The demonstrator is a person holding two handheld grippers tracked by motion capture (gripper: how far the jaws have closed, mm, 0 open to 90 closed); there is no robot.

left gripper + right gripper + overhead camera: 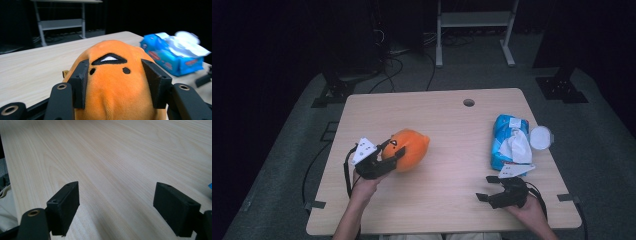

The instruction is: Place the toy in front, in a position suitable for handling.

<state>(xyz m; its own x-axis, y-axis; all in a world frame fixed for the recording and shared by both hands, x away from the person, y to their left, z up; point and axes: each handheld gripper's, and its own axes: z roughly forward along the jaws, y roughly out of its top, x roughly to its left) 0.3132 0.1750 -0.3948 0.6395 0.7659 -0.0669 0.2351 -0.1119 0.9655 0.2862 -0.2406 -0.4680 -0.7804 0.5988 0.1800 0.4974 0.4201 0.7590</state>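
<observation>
Left tongs (388, 151): clenched on the orange plush toy (409, 148); in the left gripper view both black pads (79, 82) pressed into its flanks, one either side of the stitched face.
Plush toy position: at the left-centre of the surface (447, 115), well apart from the blue wipes pack (510, 141); whether it rested on the wood or was just lifted could not be told.
Right tongs (494, 190): released, jaws spread wide, nothing between them; the right gripper view showed bare wood between the jaws.
Risk 1: the toy is soft and rounded, so the pads could squeeze off the fabric and let it roll free; a shallow bite would be the cause.
Risk 2: a hard clench could crush the stuffing and shift the grip when the toy is carried.
Risk 3: a wide swing toward the right could knock the wipes pack or the white lid (540, 137) just beside it, near the surface's edge.
Left hand pose: forearm entered from the bottom edge, tongs angled forward and to the right, grey plate uppermost.
Right hand pose: low at the near right corner, tongs pointed left across the surface, near the wipes pack but apart from it.
</observation>
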